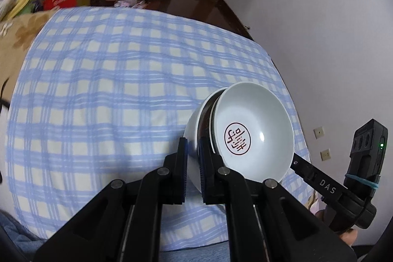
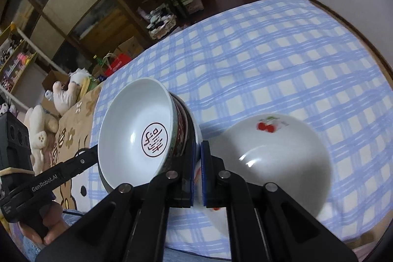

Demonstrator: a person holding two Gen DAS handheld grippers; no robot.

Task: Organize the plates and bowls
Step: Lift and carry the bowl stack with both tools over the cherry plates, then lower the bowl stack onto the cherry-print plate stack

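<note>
A tilted stack of bowls hangs over the checked cloth. Innermost is a white bowl with a red seal mark (image 1: 255, 129) (image 2: 132, 124), nested in a dark patterned bowl (image 1: 205, 122) (image 2: 178, 129) and a white outer bowl (image 1: 192, 124). My left gripper (image 1: 192, 141) is shut on that outer rim. My right gripper (image 2: 198, 146) is shut on a white rim too, and right of it bulges a white bowl with red cherries (image 2: 277, 163). I cannot tell whether this is the stack's outer bowl. Each view shows the other gripper's fingers (image 1: 304, 167) (image 2: 83, 160) ending behind the stack.
The blue-and-white checked cloth (image 1: 110, 90) (image 2: 270, 53) covers a broad soft surface. A white wall (image 1: 319, 28) runs along its right side. Plush toys (image 2: 66, 92) and a beige cartoon blanket (image 2: 73, 139) lie left. Cluttered wooden shelves (image 2: 86, 4) stand beyond.
</note>
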